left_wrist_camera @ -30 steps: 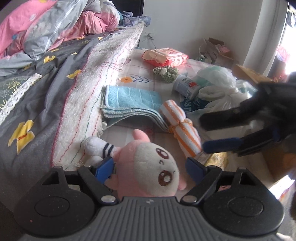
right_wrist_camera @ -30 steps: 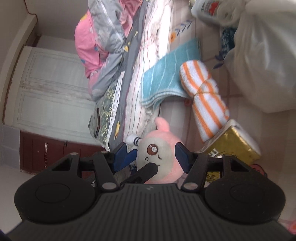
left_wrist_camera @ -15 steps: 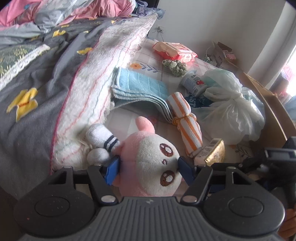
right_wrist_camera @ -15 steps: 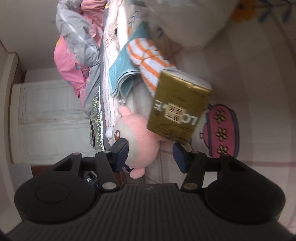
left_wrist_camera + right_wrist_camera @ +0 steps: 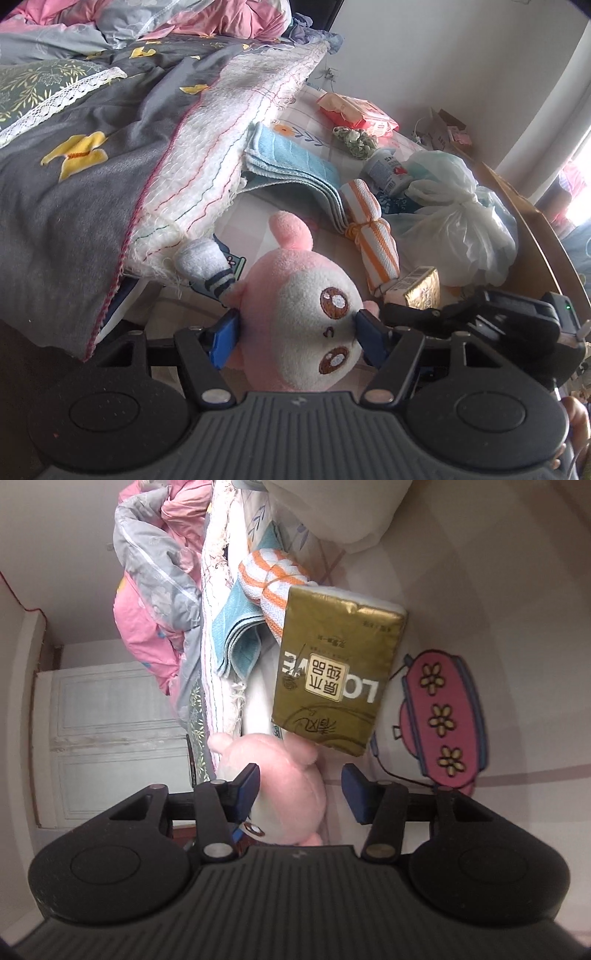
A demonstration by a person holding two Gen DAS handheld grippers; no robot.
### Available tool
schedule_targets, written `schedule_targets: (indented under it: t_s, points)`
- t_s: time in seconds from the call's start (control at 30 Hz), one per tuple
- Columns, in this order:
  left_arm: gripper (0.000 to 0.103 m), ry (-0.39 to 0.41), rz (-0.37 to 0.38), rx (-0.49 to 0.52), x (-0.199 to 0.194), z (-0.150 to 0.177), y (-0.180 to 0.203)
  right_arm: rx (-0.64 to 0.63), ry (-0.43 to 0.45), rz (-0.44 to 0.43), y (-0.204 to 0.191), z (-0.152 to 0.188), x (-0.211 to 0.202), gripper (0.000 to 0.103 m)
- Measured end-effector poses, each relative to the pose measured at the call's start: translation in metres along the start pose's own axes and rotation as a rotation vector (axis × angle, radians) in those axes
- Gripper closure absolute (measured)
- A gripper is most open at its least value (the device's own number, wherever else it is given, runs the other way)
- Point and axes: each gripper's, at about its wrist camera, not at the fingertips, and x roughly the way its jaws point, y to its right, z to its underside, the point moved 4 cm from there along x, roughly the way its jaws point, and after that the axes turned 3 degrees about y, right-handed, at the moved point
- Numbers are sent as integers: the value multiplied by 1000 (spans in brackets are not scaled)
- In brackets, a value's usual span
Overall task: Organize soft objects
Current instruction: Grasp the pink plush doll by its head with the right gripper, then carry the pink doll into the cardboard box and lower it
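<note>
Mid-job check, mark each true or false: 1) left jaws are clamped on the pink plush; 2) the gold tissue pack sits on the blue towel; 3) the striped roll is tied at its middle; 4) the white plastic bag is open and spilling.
1) True: the left gripper pads press the pink plush.
2) False: the gold tissue pack lies beside the striped roll, off the blue towel.
3) True.
4) False: the white plastic bag is knotted shut.

Site: home bedroom | Evidence: rumpled grey quilt (image 5: 74, 192) and pink bedding (image 5: 229, 18) on bed; white panelled wardrobe doors (image 5: 110, 738); patterned bedsheet (image 5: 517, 609) strewn with household items
</note>
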Motion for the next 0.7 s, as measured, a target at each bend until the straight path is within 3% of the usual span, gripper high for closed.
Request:
schedule_targets:
  t_s: [0.3, 0.47, 0.7]
  points:
    - [34, 18, 33, -3, 0, 2, -7, -25, 67, -27, -5, 2, 21, 71]
    - [34, 22, 35, 14, -1, 3, -5, -75, 86, -20, -4, 4, 18, 90]
    - [34, 35, 54, -3, -15, 1, -1, -205, 105, -9, -25, 15, 7, 94]
